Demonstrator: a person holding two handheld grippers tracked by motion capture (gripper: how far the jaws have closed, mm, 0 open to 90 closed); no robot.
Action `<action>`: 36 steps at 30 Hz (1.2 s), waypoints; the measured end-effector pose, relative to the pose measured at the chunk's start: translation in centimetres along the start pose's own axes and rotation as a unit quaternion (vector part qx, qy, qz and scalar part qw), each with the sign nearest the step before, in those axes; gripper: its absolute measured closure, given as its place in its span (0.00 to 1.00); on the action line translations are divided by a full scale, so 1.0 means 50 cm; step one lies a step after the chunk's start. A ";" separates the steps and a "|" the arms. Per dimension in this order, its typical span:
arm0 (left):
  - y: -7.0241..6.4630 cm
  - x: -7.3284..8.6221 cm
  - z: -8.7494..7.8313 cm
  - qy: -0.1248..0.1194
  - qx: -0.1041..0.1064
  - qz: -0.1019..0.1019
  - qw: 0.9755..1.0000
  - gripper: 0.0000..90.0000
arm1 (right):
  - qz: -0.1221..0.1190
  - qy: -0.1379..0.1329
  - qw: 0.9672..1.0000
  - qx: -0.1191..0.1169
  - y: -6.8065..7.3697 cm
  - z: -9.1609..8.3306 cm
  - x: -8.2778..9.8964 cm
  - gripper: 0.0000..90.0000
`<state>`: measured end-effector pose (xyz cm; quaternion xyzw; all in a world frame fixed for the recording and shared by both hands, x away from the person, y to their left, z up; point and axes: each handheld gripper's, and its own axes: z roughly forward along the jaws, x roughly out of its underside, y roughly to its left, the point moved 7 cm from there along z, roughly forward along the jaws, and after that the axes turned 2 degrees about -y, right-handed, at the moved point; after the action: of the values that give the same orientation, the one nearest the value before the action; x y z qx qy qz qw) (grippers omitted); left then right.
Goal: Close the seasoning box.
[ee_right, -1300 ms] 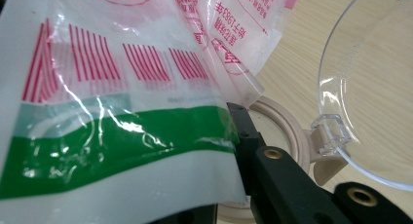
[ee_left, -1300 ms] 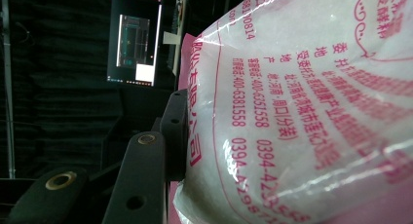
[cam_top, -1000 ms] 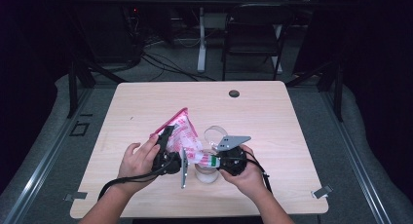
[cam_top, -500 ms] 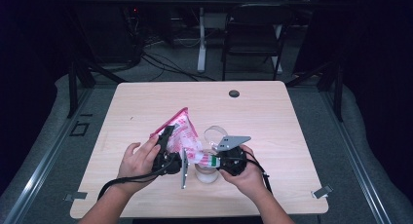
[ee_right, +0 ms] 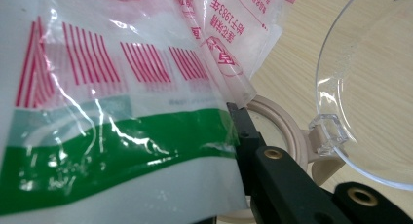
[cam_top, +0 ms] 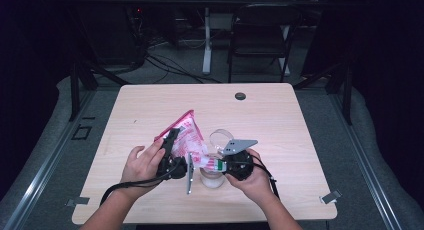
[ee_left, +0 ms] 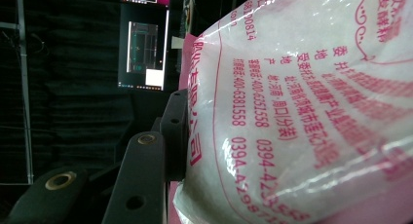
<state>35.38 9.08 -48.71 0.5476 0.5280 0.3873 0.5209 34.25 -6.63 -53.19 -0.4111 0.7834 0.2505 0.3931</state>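
High view: both tongs grip the pink-printed bag [cam_top: 187, 140] w/ white granules, left tongs [cam_top: 172, 152] on its body, right tongs [cam_top: 216, 165] clenched on the lower corner, tipped over the open jar [cam_top: 212, 177] near the surface's front edge; pouring prob. not yet finished.

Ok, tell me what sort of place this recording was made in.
Most likely a lab or studio set up for recording, not a home. A lone wooden table stands among black curtains, cables trail over the floor behind it, and a lit monitor glows in the dark.
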 end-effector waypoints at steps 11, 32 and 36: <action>0.003 -0.009 -0.001 -0.006 -0.004 0.005 1.000 0.69 | 0.002 0.003 1.000 0.002 -0.004 0.002 0.004 1.00; -0.004 -0.002 0.000 -0.003 0.003 -0.001 1.000 0.69 | 0.000 0.009 1.000 0.000 0.000 0.011 0.009 1.00; -0.003 -0.003 0.000 -0.005 0.000 0.001 1.000 0.69 | -0.002 0.011 1.000 0.000 -0.001 0.011 0.010 1.00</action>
<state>35.33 8.92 -48.82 0.5501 0.5250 0.3851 0.5230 34.34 -6.46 -53.90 -0.4150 0.7871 0.2453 0.3850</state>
